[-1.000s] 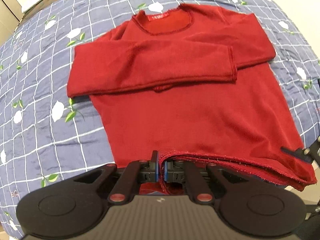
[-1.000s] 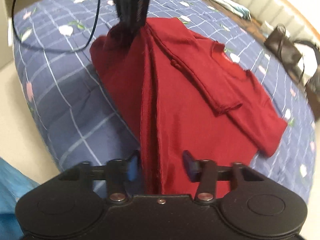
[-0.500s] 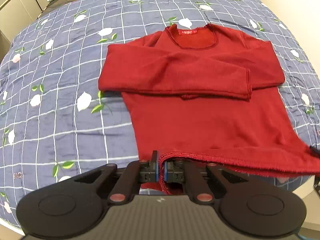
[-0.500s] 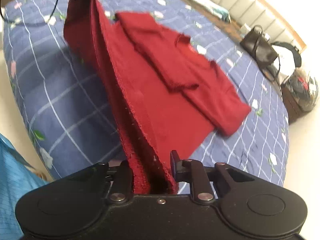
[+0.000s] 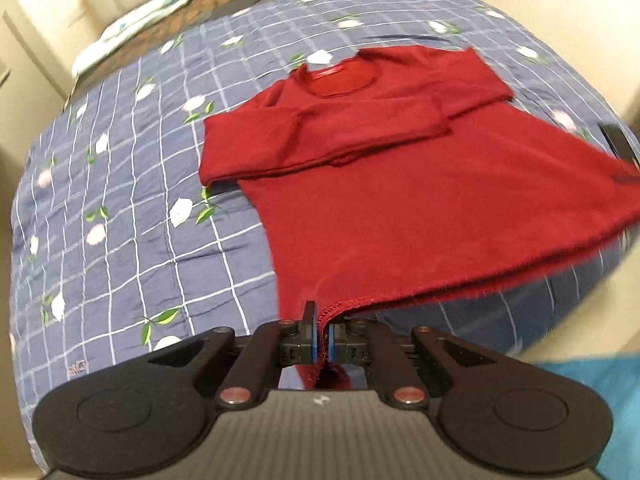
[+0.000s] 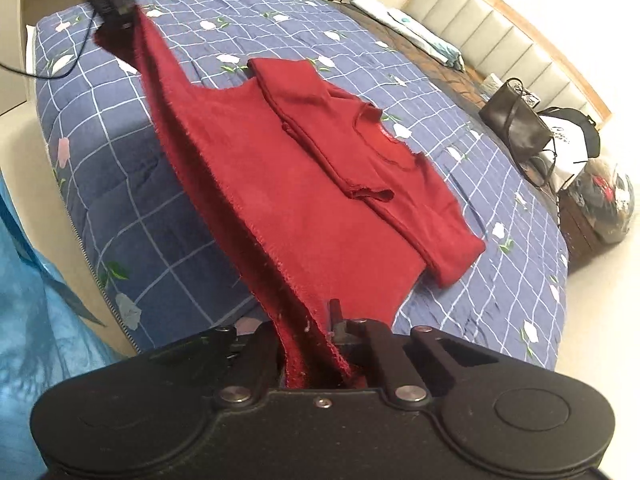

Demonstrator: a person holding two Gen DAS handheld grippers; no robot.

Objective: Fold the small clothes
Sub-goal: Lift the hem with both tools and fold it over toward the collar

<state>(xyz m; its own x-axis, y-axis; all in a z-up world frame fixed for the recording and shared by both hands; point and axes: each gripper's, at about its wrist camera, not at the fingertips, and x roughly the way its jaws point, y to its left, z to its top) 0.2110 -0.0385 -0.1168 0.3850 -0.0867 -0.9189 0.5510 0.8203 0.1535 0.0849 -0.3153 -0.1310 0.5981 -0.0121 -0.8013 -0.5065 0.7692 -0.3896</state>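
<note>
Two grippers share one red sweater (image 5: 420, 200), each pinching a bottom corner of its hem. The left gripper (image 5: 323, 334) has its jaws closed tight on the hem edge, the blue pads pressed together with a fold of knit bunched behind them. The right gripper (image 6: 320, 330) has its jaws clamped on the opposite corner, thick cloth filling the gap so that little of the pads shows. The hem (image 6: 240, 216) is lifted off the bed (image 5: 120, 200) and stretched taut between the two, while the upper half of the garment lies flat ahead of both jaws, with the neckline (image 5: 340, 80) farthest away. The long axis of the body runs straight away from the jaws, hem near and collar far, and both sleeves (image 5: 320, 140) are already crossed over the chest. I judge that the coming move is to carry the hem forward over the sleeves toward the collar, and it needs both corners travelling level, since neither hand is nearer than the other. The knit looks soft and rather fuzzy, with a raw, slightly frayed edge along the hem; it sags in a shallow curve, so it will likely drape rather than hold a crease. The quilt beneath is blue, gridded in white, with small flowers, lightly puckered and smooth enough to let the cloth slide
</note>
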